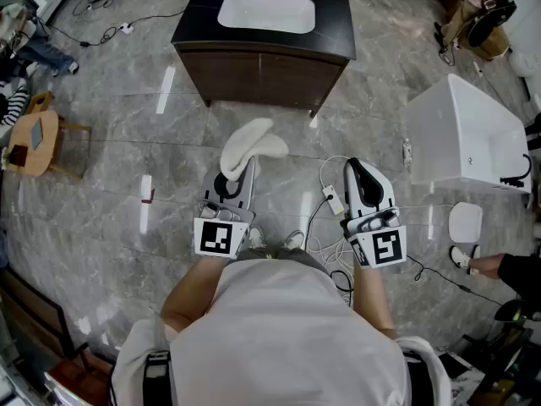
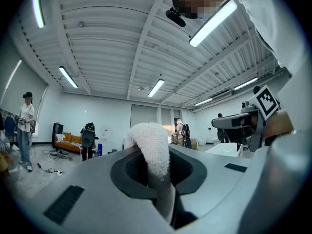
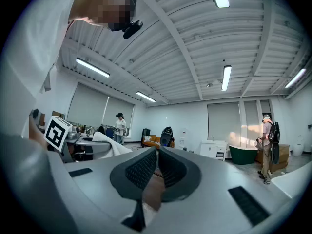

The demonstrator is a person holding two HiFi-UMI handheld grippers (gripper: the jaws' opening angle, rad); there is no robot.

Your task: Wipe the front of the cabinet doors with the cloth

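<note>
A dark brown cabinet [image 1: 262, 76] with a black top and a white sink stands ahead on the grey stone floor, its doors facing me. In the head view, my left gripper [image 1: 233, 172] is held low in front of me, well short of the cabinet, and is shut on a white cloth [image 1: 250, 145] that flops forward out of its jaws. In the left gripper view, the fluffy cloth [image 2: 152, 152] rises between the pads. My right gripper [image 1: 360, 167] hangs beside it, shut with nothing in it; in its own view the pads [image 3: 168, 169] stand almost together.
A white bathtub [image 1: 472, 134] stands at the right. A small round wooden table [image 1: 35, 142] is at the left. White cables and a power strip [image 1: 331, 200] lie on the floor by my feet. Someone's shoe [image 1: 463, 259] shows at the right.
</note>
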